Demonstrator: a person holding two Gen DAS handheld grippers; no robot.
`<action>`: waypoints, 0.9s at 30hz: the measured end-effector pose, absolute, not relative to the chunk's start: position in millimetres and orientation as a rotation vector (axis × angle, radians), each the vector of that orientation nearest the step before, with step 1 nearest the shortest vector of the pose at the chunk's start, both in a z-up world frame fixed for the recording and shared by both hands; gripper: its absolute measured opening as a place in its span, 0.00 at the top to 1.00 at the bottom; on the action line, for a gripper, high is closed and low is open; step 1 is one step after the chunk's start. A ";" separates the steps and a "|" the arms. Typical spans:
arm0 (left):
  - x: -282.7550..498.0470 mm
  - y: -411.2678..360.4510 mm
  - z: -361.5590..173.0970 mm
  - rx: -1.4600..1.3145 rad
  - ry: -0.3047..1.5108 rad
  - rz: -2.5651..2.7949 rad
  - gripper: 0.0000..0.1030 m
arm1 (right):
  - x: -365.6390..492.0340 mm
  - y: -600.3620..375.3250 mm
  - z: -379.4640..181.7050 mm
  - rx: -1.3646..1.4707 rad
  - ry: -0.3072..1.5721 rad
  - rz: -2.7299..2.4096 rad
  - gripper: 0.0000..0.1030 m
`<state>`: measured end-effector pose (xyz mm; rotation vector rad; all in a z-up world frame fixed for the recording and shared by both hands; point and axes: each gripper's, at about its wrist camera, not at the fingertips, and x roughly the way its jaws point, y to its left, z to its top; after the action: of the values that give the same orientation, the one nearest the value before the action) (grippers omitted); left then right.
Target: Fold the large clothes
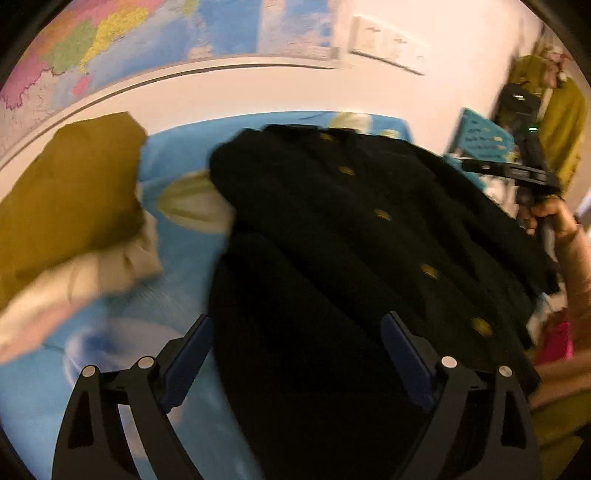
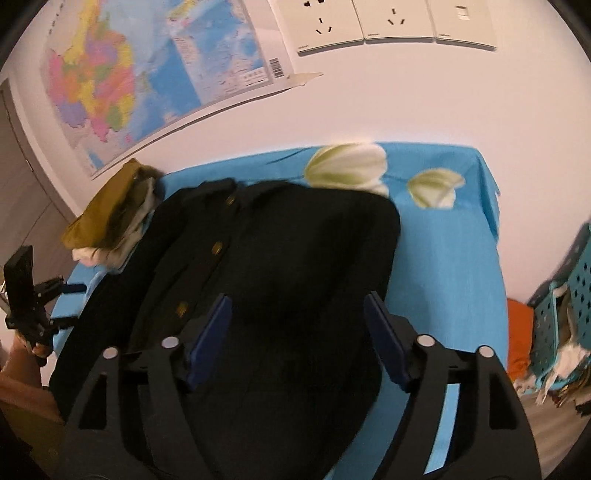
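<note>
A large black coat with gold buttons lies spread on a blue flowered table cover. It also shows in the right wrist view, with one side folded over. My left gripper is open and empty above the coat's lower part. My right gripper is open and empty above the coat's folded side. The right gripper also appears at the right edge of the left wrist view, and the left gripper at the left edge of the right wrist view.
A stack of folded clothes, mustard on top, sits on the table's left side. A teal perforated basket with clothes stands to the right. A wall with a map and sockets is behind.
</note>
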<state>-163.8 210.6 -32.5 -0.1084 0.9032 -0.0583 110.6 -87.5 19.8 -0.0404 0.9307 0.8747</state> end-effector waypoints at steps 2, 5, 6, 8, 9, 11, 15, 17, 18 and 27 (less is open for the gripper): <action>-180.4 192.3 -34.5 -0.087 0.913 -0.128 0.14 | 99.1 -97.7 17.9 -0.020 0.926 0.873 0.28; -185.6 168.4 -55.8 -0.031 0.986 -0.161 0.32 | 85.4 -111.9 13.7 0.020 0.923 0.870 0.27; -186.9 168.3 -67.3 -0.048 1.036 -0.164 0.43 | 81.4 -115.3 13.6 0.026 0.918 0.868 0.27; -173.2 163.2 -80.3 -0.090 1.059 -0.154 0.80 | 74.4 -120.3 15.8 0.046 0.910 0.870 0.27; -176.4 170.9 -74.4 -0.118 1.030 -0.121 0.91 | 71.6 -122.1 17.6 0.052 0.904 0.872 0.27; -185.9 196.7 -52.1 -0.248 0.950 -0.102 0.96 | 66.5 -123.9 22.6 0.049 0.887 0.881 0.27; -218.7 255.9 -9.2 -0.424 0.773 0.022 0.97 | 58.8 -129.7 33.9 0.049 0.838 0.893 0.27; -233.9 286.7 -5.3 -0.451 0.760 0.186 0.97 | 57.5 -131.9 33.7 0.055 0.831 0.892 0.27; -240.1 302.7 -12.5 -0.439 0.792 0.319 0.96 | 57.6 -132.5 31.5 0.060 0.837 0.893 0.27; -245.6 315.8 -58.6 -0.414 0.928 0.513 0.63 | 44.7 -146.0 27.3 0.073 0.844 0.875 0.26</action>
<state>-245.6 315.8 -58.6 -0.4144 0.9283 0.5127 44.7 -146.0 27.3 0.0731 0.8438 0.8753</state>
